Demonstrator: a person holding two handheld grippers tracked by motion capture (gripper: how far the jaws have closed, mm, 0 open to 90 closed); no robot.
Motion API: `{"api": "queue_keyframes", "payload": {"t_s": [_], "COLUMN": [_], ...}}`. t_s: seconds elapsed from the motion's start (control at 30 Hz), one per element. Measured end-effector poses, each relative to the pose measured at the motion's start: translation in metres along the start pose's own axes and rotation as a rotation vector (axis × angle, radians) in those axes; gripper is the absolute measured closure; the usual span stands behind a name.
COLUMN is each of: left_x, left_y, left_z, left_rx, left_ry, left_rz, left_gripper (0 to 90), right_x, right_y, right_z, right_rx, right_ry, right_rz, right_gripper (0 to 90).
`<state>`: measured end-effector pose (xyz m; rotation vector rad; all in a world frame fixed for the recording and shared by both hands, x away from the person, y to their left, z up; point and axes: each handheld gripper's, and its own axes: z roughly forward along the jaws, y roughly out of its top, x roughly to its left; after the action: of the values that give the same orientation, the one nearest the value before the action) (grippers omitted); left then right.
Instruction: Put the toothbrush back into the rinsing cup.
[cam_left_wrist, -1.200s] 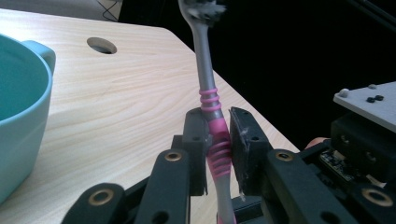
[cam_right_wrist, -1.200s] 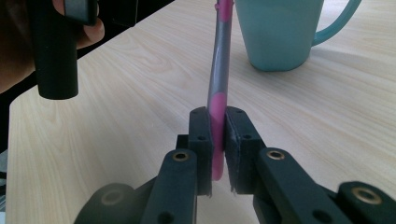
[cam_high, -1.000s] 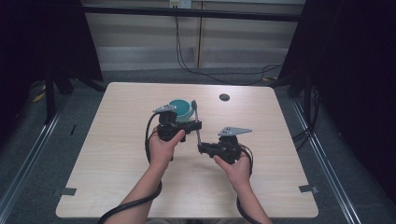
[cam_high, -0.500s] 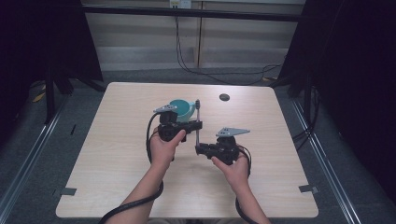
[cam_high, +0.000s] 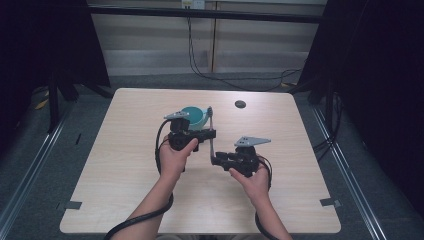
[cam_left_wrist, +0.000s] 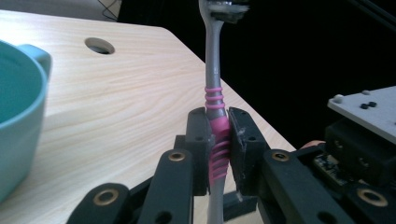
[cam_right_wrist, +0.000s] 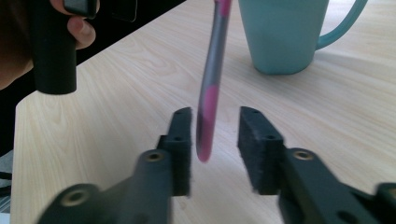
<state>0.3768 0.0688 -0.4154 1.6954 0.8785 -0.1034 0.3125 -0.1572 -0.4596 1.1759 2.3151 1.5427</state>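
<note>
beside the teal mug (cam_high: 194, 116), the left gripper (cam_left_wrist: 218, 140) is clamping the toothbrush (cam_left_wrist: 215, 98) while the right gripper (cam_right_wrist: 215, 140) is gaping around its tail, so a careless closing could be knocking it askew.

Wooden table (cam_high: 125, 175) (round hole (cam_high: 240, 104))

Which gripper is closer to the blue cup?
Left. The left gripper sits right beside the cup, holding a toothbrush. The right gripper is farther back, toward the person.

A pale wooden bench (cam_high: 125, 190) fills mid-frame; a teal mug (cam_high: 196, 116) stands above centre, beside a round hole (cam_high: 240, 104).
</note>
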Motion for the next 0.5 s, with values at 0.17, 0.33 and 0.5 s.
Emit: {"api": "queue_keyframes", "payload": {"t_s": [0.17,0.33,0.5], "left_x": [0.003,0.005,0.007], "left_y": [0.003,0.005,0.008], "left_z": [-0.007,-0.013,-0.018], "left_rx": [-0.006,0.002,0.010], "left_ry": [0.011,0.024,0.041], "left_rz": [0.004,0.028,0.048], "left_gripper": [79.4,79.4,79.3], "right_x": [-0.006,-0.016,-0.023], "right_y": [-0.003,-0.014,-0.026], "right_z": [-0.010,-0.027,-0.036], "right_rx": [-0.028,-0.002,0.049], "right_ry": [-0.009,-0.042,-0.066], "right_rz": [-0.022,-0.068,-0.079], "right_gripper": [52.4,43.5,35.6]}}
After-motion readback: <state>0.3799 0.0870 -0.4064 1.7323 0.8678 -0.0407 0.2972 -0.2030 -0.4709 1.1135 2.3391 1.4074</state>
